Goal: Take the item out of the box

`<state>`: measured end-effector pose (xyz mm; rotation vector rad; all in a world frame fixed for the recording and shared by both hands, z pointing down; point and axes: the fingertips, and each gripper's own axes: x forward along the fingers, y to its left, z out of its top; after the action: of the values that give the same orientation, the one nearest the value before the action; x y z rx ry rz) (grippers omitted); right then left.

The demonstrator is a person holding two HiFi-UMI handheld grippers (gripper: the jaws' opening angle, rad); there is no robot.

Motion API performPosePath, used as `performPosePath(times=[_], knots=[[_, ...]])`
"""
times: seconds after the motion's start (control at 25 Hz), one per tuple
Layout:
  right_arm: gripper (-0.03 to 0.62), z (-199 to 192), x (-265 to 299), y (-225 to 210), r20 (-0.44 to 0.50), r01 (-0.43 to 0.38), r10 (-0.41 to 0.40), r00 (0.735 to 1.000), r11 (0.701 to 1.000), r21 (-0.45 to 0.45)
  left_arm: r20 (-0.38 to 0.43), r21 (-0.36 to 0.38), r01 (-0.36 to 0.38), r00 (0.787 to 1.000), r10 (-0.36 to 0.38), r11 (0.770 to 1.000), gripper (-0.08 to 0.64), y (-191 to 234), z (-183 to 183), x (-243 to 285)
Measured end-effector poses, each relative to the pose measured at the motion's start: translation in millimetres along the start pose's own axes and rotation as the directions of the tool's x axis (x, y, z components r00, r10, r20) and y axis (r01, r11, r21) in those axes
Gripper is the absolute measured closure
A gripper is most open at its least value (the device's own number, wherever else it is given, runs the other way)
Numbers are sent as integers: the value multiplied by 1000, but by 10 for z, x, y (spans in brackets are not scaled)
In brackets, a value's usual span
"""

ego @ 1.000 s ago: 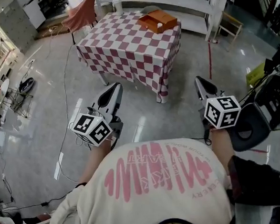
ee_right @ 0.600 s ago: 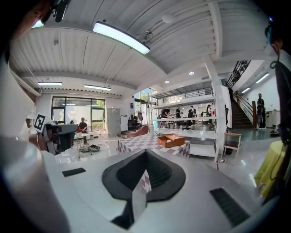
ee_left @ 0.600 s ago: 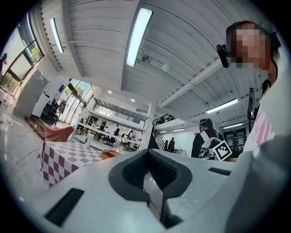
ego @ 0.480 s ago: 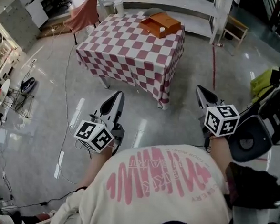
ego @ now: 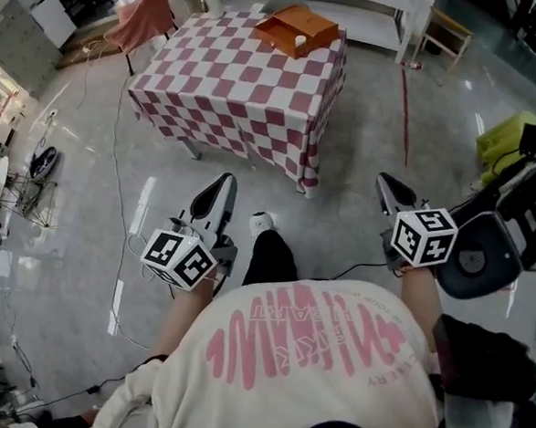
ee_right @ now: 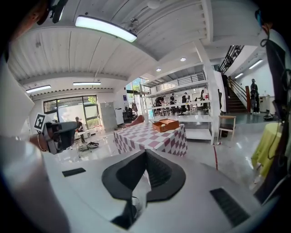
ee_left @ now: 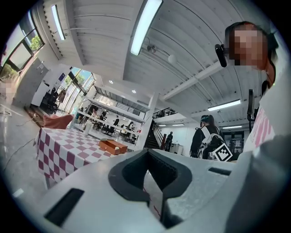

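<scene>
Since the earlier frame, a dark-trousered leg (ego: 267,254) with a white shoe (ego: 261,222) has come into the head view between the two grippers. The table (ego: 232,78) has shifted left and up in that view. Both grippers keep roughly the same places as before, low in the picture and over bare floor.

Left gripper (ego: 223,180): fingers closed, tips meeting, with nothing between them. It touches nothing.

Right gripper (ego: 385,180): fingers fully closed and empty. It also hangs free in the air.

Task object location: the orange box (ego: 295,27) stands open on the far end of the checkered table, well apart from both grippers. A small white item (ego: 300,41) lies inside it, near its right side.

View differences:
- The head view alone shows the item inside the box, the leg and the shoe.
- The left gripper view shows the table from low down, left of the jaws, with the box on top. It also shows a second person (ee_left: 207,139) with a backpack standing at the right, and a staircase behind.
- The right gripper view shows the table and box straight beyond the jaws. A white shelf (ee_right: 200,123) stands behind the table, and a yellow-green cloth (ee_right: 268,145) shows at the right edge.
</scene>
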<state>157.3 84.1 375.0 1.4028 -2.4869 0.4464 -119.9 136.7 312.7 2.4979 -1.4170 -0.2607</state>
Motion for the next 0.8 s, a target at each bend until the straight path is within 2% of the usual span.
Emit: performPosePath(times=[0.36, 0.6, 0.8], knots=[[588, 289, 507, -91, -14, 31, -32, 999, 997, -69, 35, -12, 67, 997, -66, 998, 552, 403, 147, 613], [588, 653, 1005, -172, -7, 48, -49, 999, 995, -86, 39, -18, 105, 994, -105, 994, 552, 848, 354, 1133], [588, 996, 1513, -303, 4, 75, -75, 997, 995, -62, 14, -22, 153, 988, -152, 988, 552, 1232, 529, 1613]])
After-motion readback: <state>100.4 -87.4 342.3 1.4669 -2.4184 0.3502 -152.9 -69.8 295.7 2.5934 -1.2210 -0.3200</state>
